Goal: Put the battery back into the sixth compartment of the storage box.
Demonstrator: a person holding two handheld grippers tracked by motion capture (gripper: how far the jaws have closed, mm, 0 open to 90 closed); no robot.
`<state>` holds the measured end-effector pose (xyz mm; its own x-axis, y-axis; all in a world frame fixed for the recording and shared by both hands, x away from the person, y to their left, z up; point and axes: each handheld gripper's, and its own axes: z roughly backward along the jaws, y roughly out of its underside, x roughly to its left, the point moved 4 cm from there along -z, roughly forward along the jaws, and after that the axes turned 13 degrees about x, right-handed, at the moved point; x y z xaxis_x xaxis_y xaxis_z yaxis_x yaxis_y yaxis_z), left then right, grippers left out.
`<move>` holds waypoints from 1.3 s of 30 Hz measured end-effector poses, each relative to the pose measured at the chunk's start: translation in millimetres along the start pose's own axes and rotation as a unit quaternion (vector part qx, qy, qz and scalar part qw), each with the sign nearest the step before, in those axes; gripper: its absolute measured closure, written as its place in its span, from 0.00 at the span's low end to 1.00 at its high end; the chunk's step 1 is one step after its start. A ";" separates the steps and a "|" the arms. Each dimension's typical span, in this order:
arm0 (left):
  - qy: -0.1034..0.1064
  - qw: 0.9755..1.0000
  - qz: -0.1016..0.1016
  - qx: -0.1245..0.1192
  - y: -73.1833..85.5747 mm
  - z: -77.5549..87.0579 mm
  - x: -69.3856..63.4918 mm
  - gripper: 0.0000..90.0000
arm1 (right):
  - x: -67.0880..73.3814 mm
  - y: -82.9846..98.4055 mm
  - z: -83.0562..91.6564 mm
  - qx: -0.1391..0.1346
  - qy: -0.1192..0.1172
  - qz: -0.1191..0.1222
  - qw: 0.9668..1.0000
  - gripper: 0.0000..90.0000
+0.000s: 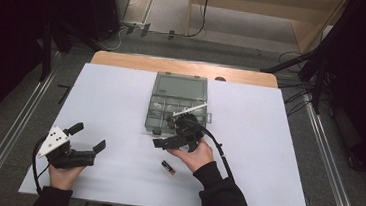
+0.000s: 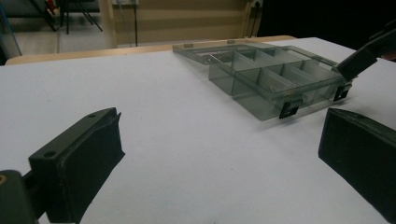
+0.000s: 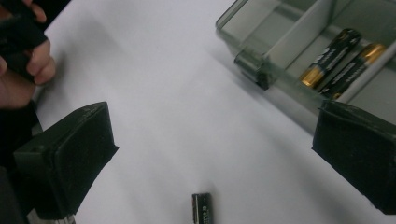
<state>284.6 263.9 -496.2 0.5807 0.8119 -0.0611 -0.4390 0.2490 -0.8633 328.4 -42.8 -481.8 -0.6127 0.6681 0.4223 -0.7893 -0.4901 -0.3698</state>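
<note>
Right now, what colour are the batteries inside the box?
Black with gold ends: batteries, box, clearest in the right gripper view.

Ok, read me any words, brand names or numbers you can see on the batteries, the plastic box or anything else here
No text here can be read.
Two black and gold batteries in the clear grey compartment box: print runs along their sides, too blurred to read.
Loose black battery on the white table: faint marks, too small to read.
Box itself: no label visible.
</note>
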 end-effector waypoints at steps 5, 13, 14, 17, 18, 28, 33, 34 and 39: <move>0.000 1.000 0.000 0.000 0.0 0.0 0.0 0.00 | 8.6 4.8 -7.1 0.032 0.024 0.023 0.999 0.00; 0.000 1.000 0.000 0.001 0.0 0.0 -0.1 0.00 | 17.9 15.0 -12.8 0.073 0.071 0.053 0.993 0.00; 0.000 1.000 0.000 0.001 0.0 0.0 -0.2 0.00 | 18.9 16.0 -13.4 0.079 0.078 0.057 0.992 0.00; 0.000 1.000 -0.001 0.001 0.1 0.0 -0.2 0.00 | 20.8 18.4 -15.4 0.093 0.094 0.066 0.989 0.00; 0.000 1.000 -0.001 0.001 0.1 0.0 -0.2 0.00 | 21.2 19.0 -16.3 0.098 0.099 0.069 0.988 0.00; -0.001 1.000 -0.001 0.002 0.1 -0.1 -0.1 0.00 | 25.7 30.0 -29.4 0.188 0.135 0.080 0.970 0.00; -0.001 1.000 -0.002 0.002 0.1 -0.1 -0.2 0.00 | 29.9 32.7 -32.4 0.207 0.143 0.091 0.964 0.04; -0.001 1.000 -0.002 0.002 0.2 -0.1 -0.2 0.00 | 31.0 32.8 -32.9 0.209 0.145 0.092 0.963 0.06; -0.001 1.000 -0.002 0.002 0.2 0.0 -0.2 0.00 | 33.6 33.8 -34.1 0.222 0.165 0.099 0.956 0.18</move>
<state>284.5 263.8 -496.3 0.5806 0.8122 -0.0565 -0.4400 0.2546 -0.8611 282.4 -17.8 -508.4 -0.7640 0.6415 0.0685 -0.6428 -0.7660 0.0039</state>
